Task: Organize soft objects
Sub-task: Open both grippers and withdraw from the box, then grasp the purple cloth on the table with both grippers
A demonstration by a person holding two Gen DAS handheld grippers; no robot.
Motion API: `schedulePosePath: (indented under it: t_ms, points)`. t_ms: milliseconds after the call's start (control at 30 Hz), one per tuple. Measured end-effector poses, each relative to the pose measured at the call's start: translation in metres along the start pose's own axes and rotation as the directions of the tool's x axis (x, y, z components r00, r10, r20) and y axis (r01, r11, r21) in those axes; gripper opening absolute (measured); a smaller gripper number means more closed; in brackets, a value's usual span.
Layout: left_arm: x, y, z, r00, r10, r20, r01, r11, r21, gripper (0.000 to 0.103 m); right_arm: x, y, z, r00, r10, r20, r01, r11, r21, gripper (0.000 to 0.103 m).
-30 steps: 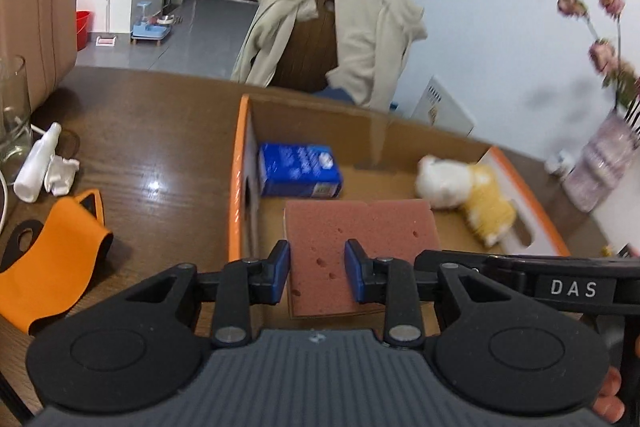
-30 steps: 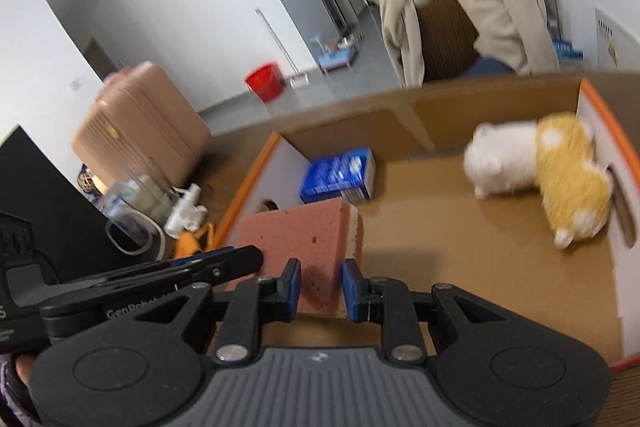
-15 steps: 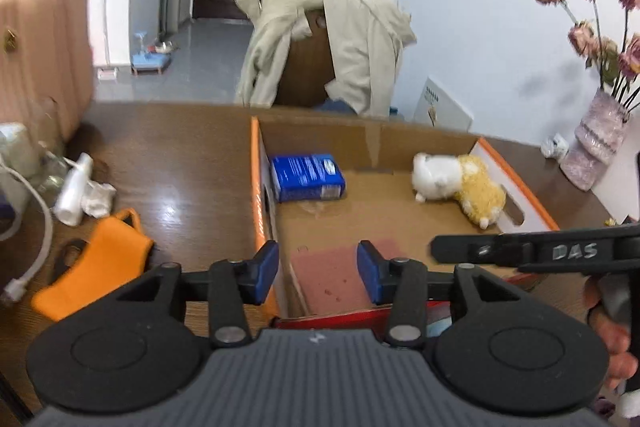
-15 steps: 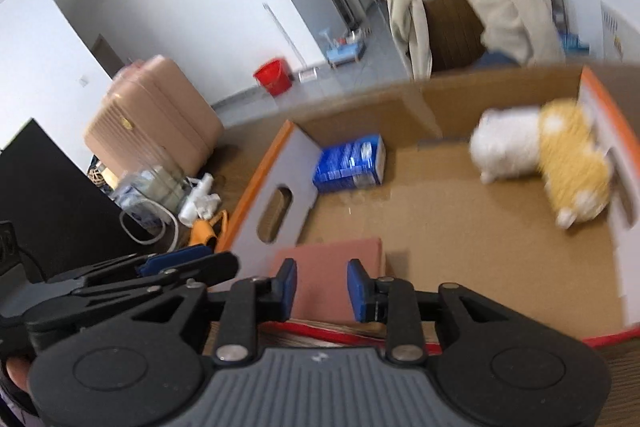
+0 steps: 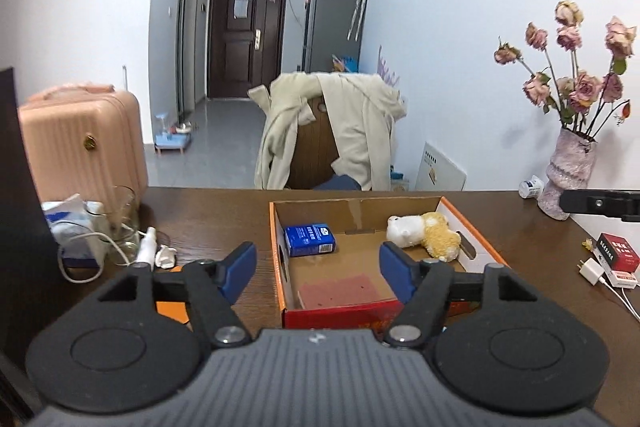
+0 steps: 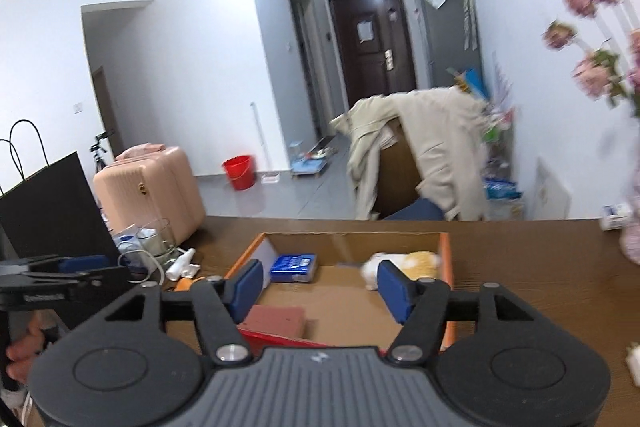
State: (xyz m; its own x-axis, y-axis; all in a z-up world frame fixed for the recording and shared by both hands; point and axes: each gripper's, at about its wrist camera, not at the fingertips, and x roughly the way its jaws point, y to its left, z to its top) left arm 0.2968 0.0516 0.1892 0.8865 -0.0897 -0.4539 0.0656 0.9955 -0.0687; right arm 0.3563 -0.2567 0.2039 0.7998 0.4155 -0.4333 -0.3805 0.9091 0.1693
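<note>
You face white walls and a grey tiled floor [image 5: 224, 155] running to a dark brown panelled door [image 5: 245, 39]. A wooden chair draped with a cream coat [image 5: 344, 123] stands behind the dark wood table [image 5: 208, 215]. A ribbed pink suitcase [image 5: 84, 139] sits left, a red plastic bucket [image 6: 239, 171] beyond, a grey fridge [image 5: 334, 15] by the door.

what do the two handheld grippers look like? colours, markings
Both match: left gripper and right gripper have blue pads on black fingers, silver pivot screws, two round black discs and a ribbed grey body with a small white logo. Seen side-on, the left one carries small white lettering, too blurred to read.
</note>
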Motion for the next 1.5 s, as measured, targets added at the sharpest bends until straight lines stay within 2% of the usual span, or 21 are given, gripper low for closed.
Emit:
schedulePosePath:
  t_ms: [167,233,333,433,533,700,867,933,1067,1200,1300,1400,1500]
  points:
    - [-0.028,-0.014,-0.013,1.0,0.009,0.029,-0.01,1.0,0.006,0.082,-0.034,-0.003,-0.016,1.0,-0.006,0.026,0.006,1.0,-0.012,0.068]
    - [-0.041,-0.019,-0.028,0.999,0.021,0.049,-0.022,1.0,0.015,0.082,-0.046,0.0,-0.028,0.999,-0.004,0.044,0.005,1.0,-0.029,0.069]
    - [-0.061,-0.025,-0.057,0.997,0.021,0.08,-0.022,1.0,0.009,0.087,-0.063,0.007,-0.055,0.997,0.008,0.078,-0.004,0.998,-0.062,0.075]
    - [-0.08,-0.03,-0.092,0.995,0.021,0.097,-0.022,1.0,0.008,0.088,-0.073,0.019,-0.089,0.996,0.002,0.086,0.007,0.995,-0.101,0.075]
    - [-0.095,-0.035,-0.131,0.994,0.024,0.106,-0.027,0.999,0.029,0.095,-0.084,0.03,-0.127,0.996,0.016,0.086,-0.005,0.992,-0.123,0.075]
    - [-0.102,-0.031,-0.18,0.998,0.047,0.038,-0.047,0.999,-0.016,0.095,-0.096,0.04,-0.184,0.998,0.035,0.061,-0.031,0.997,-0.065,0.076]
    - [-0.098,-0.037,-0.186,1.0,0.017,0.018,-0.017,1.0,-0.006,0.094,-0.095,0.04,-0.214,0.999,0.045,0.002,-0.045,0.999,-0.008,0.076]
    - [-0.093,-0.044,-0.181,1.0,-0.011,0.024,0.011,1.0,0.0,0.094,-0.094,0.037,-0.214,0.999,0.036,0.002,-0.036,0.999,-0.01,0.076]
    - [-0.067,-0.063,-0.167,0.997,-0.02,0.07,0.02,1.0,-0.009,0.074,-0.086,0.019,-0.199,0.999,0.013,0.038,-0.013,1.0,0.011,0.075]
    - [-0.012,-0.087,-0.146,0.998,-0.066,-0.01,0.066,0.998,-0.009,0.067,-0.055,-0.014,-0.173,0.999,-0.037,0.029,0.036,0.999,0.021,0.072]
    - [0.029,-0.098,-0.138,0.993,-0.089,-0.074,0.087,0.996,-0.036,0.068,-0.015,-0.036,-0.159,0.999,-0.042,-0.035,0.042,0.999,0.006,0.068]
    - [0.067,-0.094,-0.14,0.981,-0.112,-0.16,0.097,0.99,-0.099,0.068,0.029,-0.046,-0.156,0.993,-0.016,-0.118,0.01,0.998,-0.055,0.068]
    - [0.094,-0.084,-0.144,0.959,-0.163,-0.234,0.12,0.975,-0.185,0.068,0.065,-0.049,-0.161,0.98,0.026,-0.198,-0.04,0.997,-0.067,0.068]
